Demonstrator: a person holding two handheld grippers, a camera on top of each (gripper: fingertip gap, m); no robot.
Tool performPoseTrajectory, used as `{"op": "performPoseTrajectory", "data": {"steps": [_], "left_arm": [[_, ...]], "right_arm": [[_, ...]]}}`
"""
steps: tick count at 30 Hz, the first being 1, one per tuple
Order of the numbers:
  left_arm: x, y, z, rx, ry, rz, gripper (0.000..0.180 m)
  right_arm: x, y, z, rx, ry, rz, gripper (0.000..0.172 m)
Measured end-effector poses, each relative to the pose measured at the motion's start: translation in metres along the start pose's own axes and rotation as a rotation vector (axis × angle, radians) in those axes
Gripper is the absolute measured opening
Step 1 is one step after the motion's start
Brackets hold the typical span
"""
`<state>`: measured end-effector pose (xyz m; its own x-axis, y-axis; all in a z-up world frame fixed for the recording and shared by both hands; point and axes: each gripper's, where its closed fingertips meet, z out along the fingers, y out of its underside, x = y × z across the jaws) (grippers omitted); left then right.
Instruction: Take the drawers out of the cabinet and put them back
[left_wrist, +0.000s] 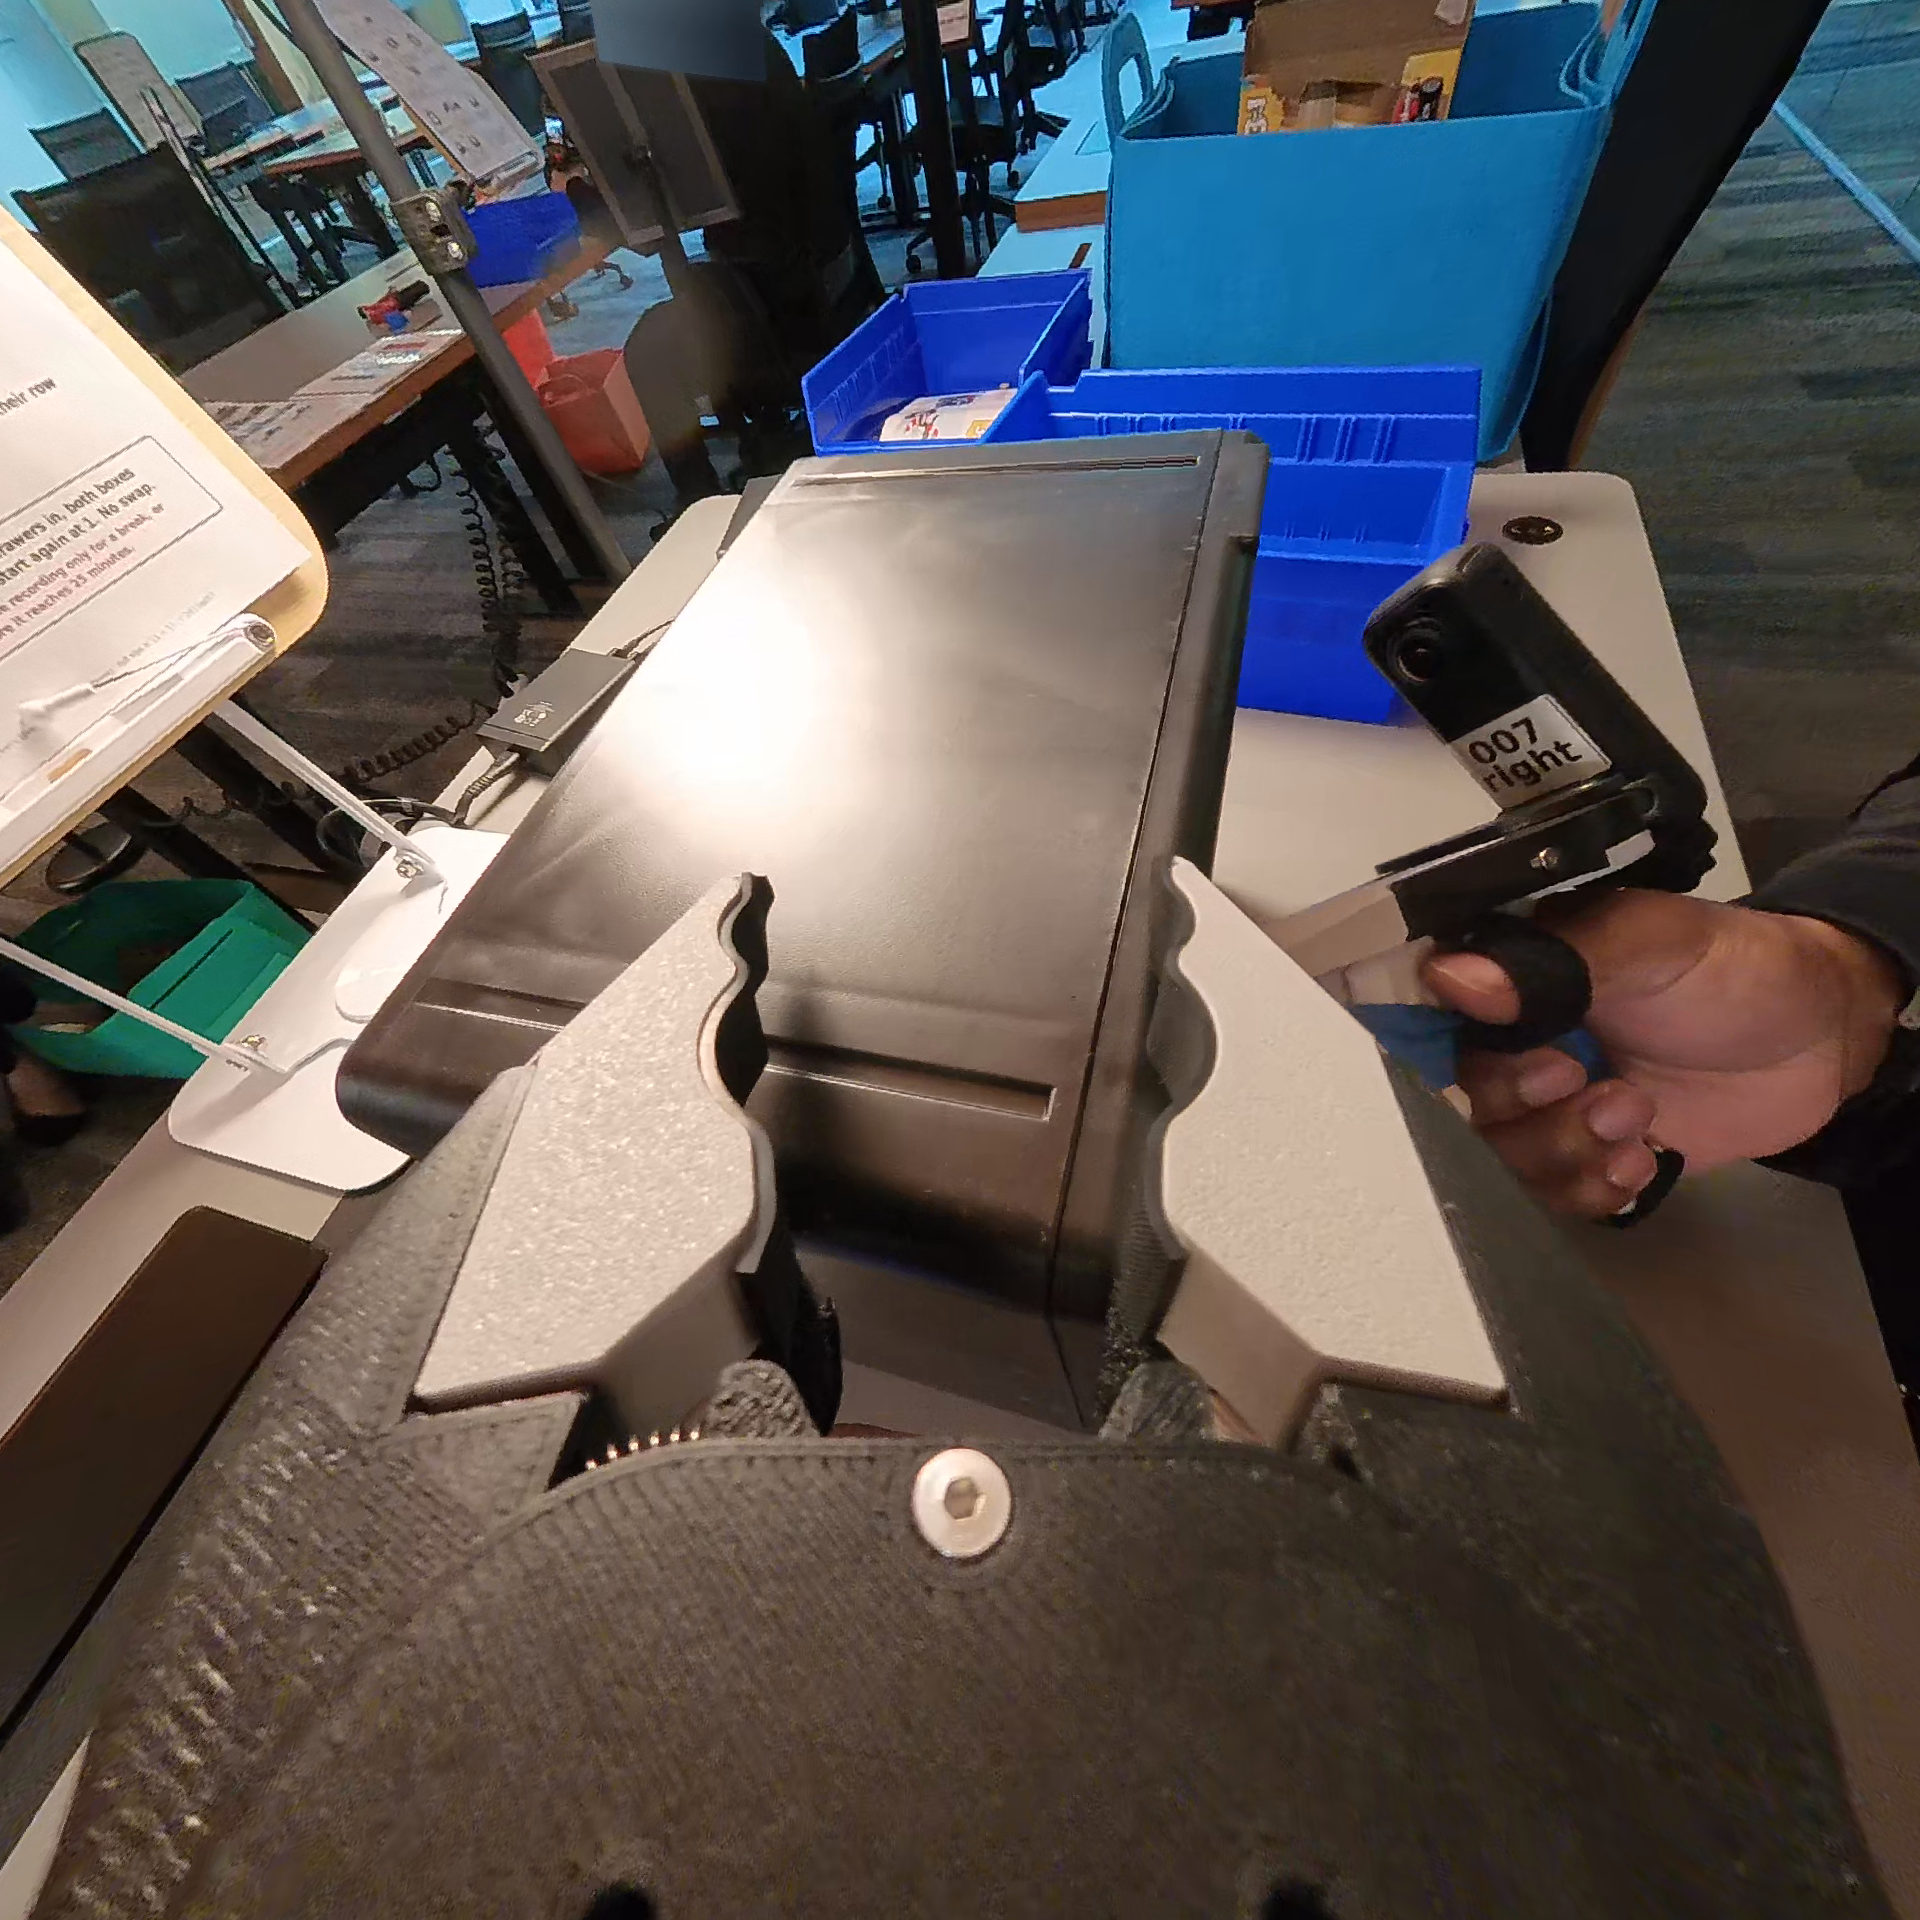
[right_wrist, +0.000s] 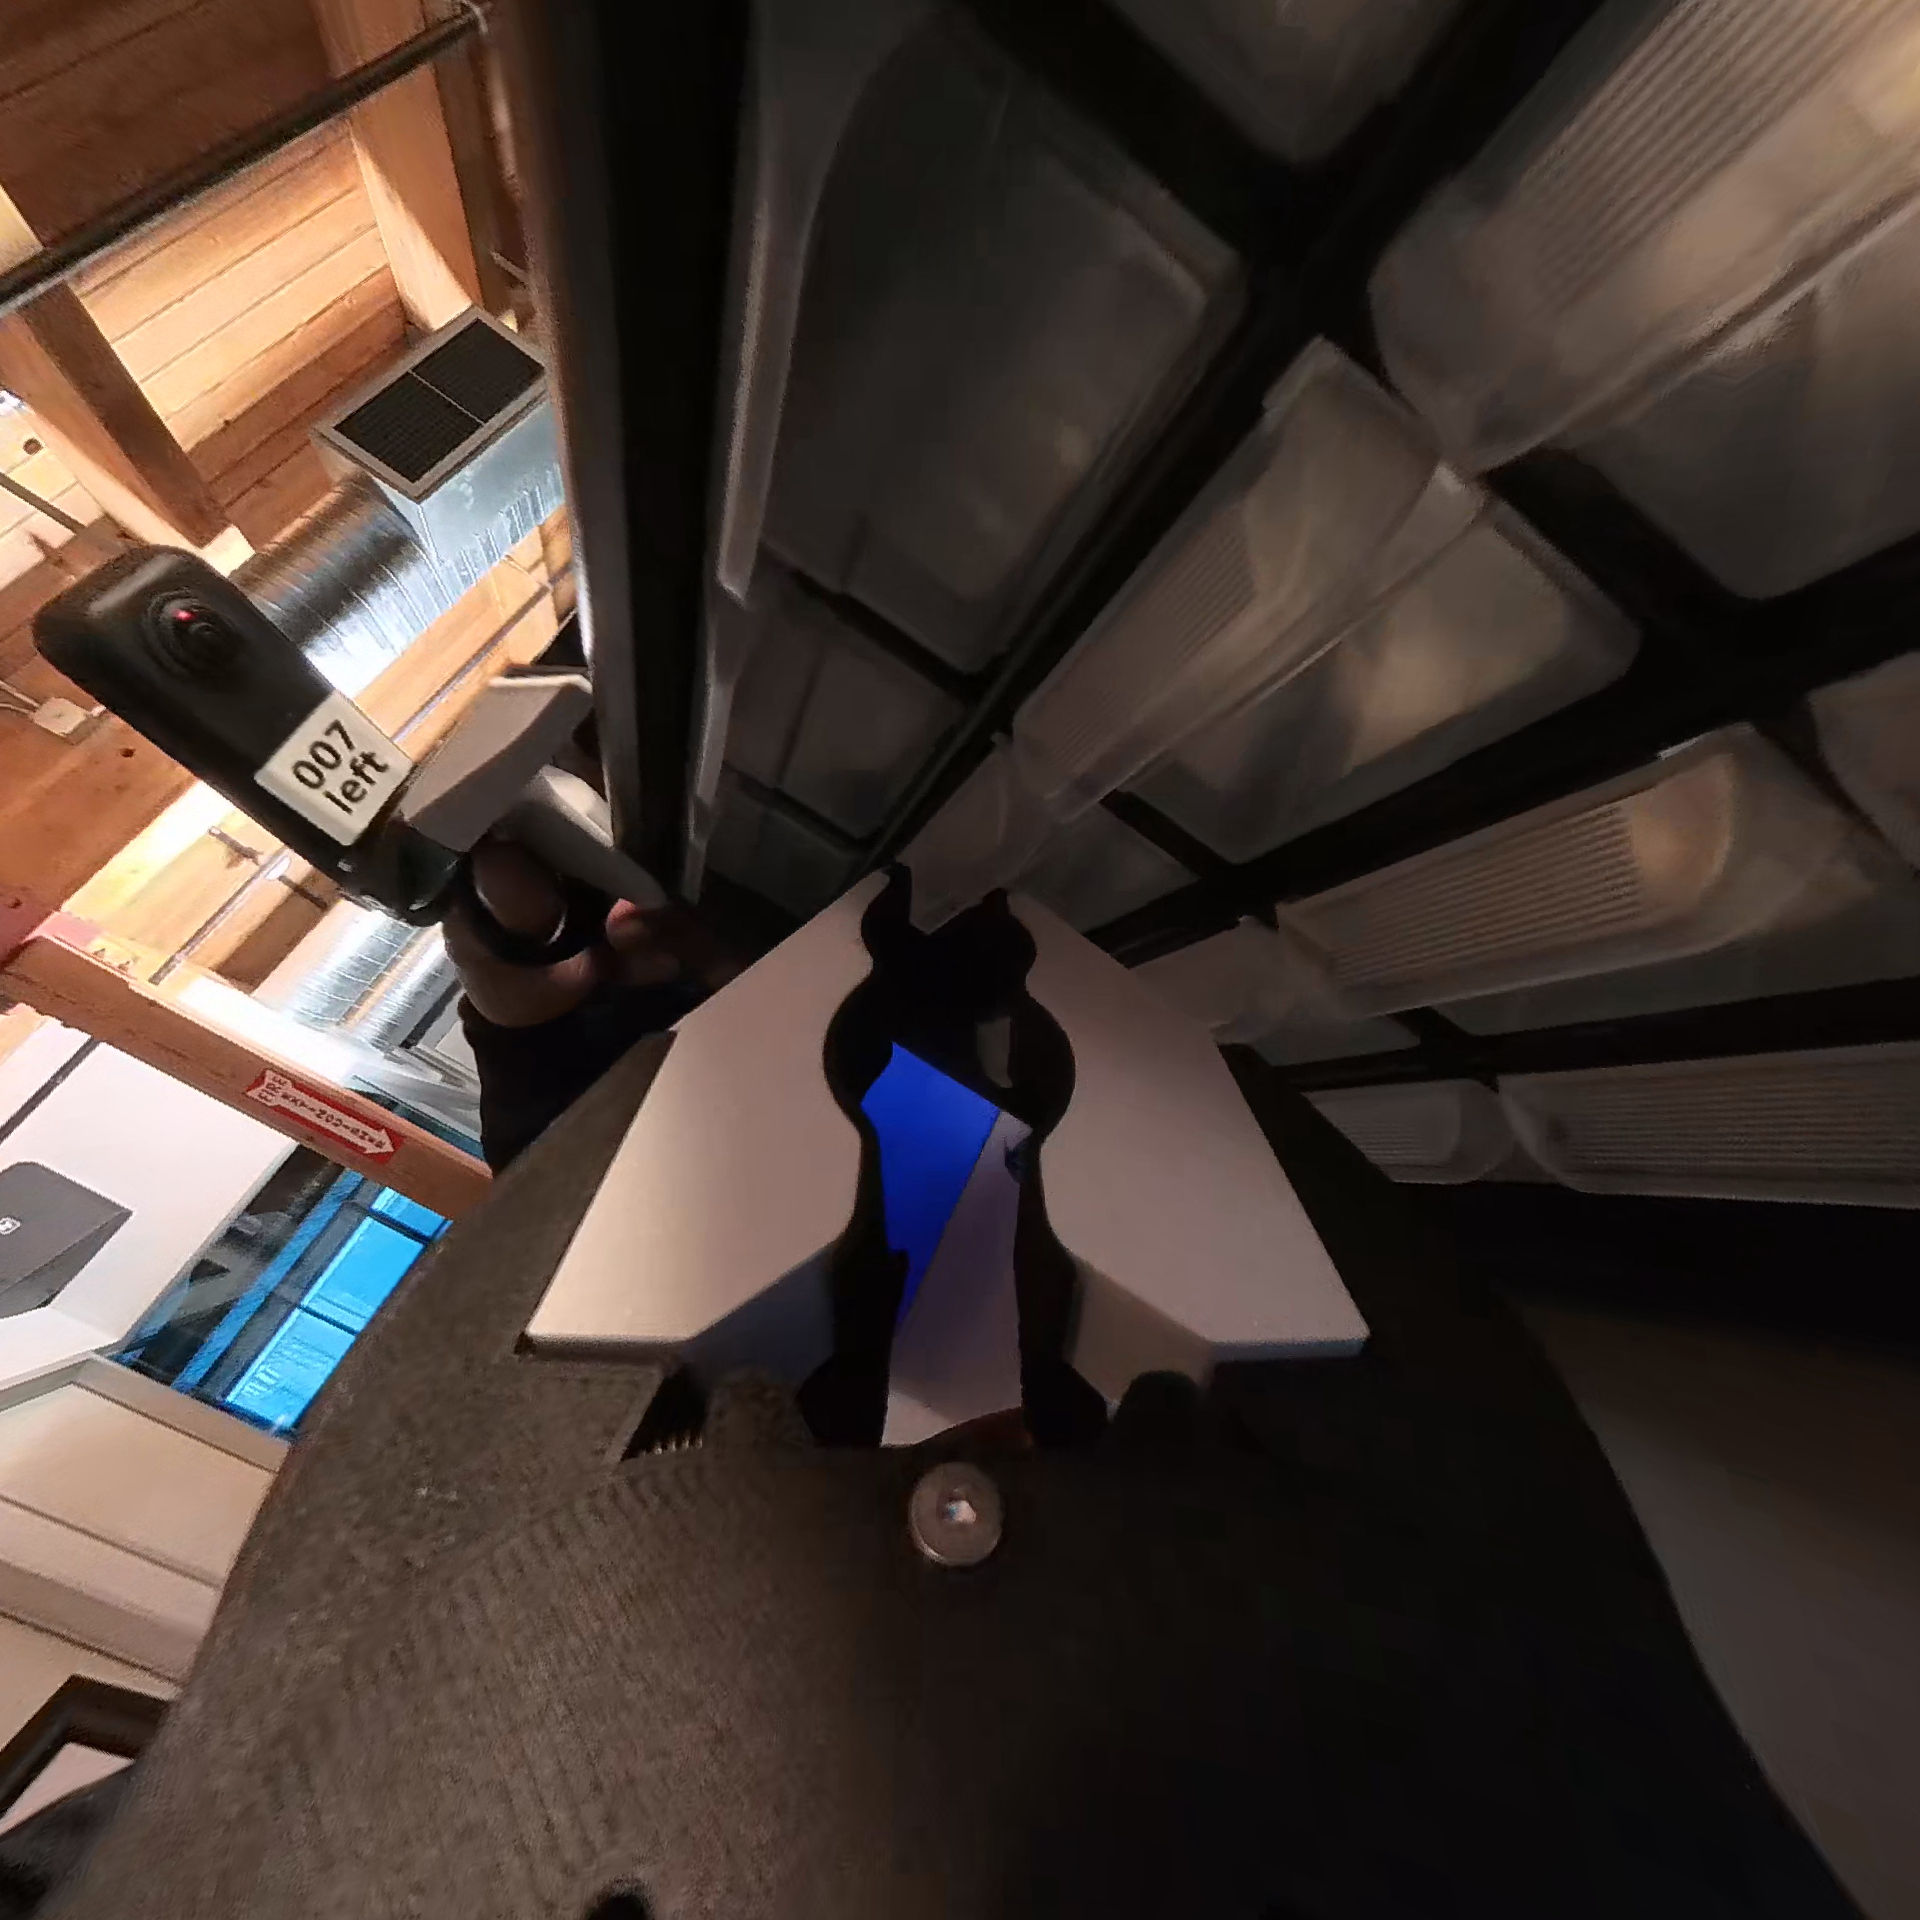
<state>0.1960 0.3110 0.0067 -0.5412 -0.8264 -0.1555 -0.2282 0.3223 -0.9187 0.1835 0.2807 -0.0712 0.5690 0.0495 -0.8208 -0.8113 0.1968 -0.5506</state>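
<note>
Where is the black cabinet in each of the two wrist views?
Left wrist view: the cabinet is in the middle, with its black top seen from above.
Right wrist view: the cabinet is at the upper right, with its translucent drawers seen from below.
Shared landmark: the left gripper at the cabinet's edge, which is left of centre in the right view.

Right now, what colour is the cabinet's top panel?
Black, with a bright glare patch; the cabinet shows best in the left wrist view.

Black cabinet (left_wrist: 935, 727), translucent whitish ribbed drawers (right_wrist: 1558, 883), bright blue bins (left_wrist: 1351, 540), grey table (left_wrist: 1351, 769).
</note>
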Motion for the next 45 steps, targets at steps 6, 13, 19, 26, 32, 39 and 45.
{"op": "performPoseTrajectory", "data": {"steps": [6,13,19,26,32,39,45], "left_arm": [[-0.001,0.0,0.0,0.0,-0.003,-0.002,0.074],[-0.001,0.0,0.0,-0.001,-0.003,-0.002,0.074],[-0.001,0.0,0.0,-0.002,-0.002,-0.002,0.073],[-0.002,0.0,0.001,-0.004,-0.004,-0.004,0.074],[-0.002,0.0,0.001,-0.005,-0.008,0.0,0.073],[-0.002,0.0,0.001,-0.005,-0.01,0.0,0.073],[-0.001,0.0,0.001,-0.006,-0.011,0.001,0.073]], "right_arm": [[-0.003,0.0,0.0,0.043,-0.042,0.027,0.01],[-0.019,0.015,-0.018,0.074,-0.185,0.102,0.005],[-0.041,0.032,-0.056,0.03,-0.282,0.088,0.004],[-0.075,0.047,-0.107,-0.054,-0.452,0.107,0.003],[-0.073,0.059,-0.132,-0.146,-0.447,0.115,0.003],[-0.039,0.065,-0.145,-0.158,-0.325,0.198,0.003],[-0.02,0.112,-0.144,-0.438,-0.124,0.12,0.032]]}}
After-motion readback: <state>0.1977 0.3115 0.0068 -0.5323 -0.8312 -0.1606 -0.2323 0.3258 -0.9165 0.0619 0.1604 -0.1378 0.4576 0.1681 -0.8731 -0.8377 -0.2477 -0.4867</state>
